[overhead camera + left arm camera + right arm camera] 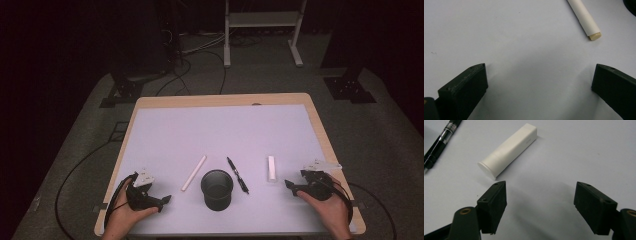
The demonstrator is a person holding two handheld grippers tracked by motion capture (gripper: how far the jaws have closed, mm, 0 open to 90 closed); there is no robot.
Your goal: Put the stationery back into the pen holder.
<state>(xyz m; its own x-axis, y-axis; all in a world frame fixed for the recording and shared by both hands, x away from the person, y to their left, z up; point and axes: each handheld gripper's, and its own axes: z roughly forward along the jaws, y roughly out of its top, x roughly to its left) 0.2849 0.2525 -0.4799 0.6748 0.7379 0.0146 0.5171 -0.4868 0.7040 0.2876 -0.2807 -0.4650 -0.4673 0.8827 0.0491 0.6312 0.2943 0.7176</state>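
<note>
A black cup (217,189) stands upright near the table's front edge. Left of it lies a thin white stick (194,172), whose near end (586,20) lies ahead of my left gripper (539,75). A black pen (238,174) lies right of the cup, and further right a short white block (271,168). In the right gripper view the white block (507,150) lies ahead and to the left, the pen (441,142) at the far left. My left gripper (162,202) rests open at the front left. My right gripper (291,186) is open with nothing between its jaws.
A white mat (220,130) covers the wooden table (320,125). Cables trail from both grippers off the table's sides. Beyond the table is a dark floor with stands and a white frame (262,30).
</note>
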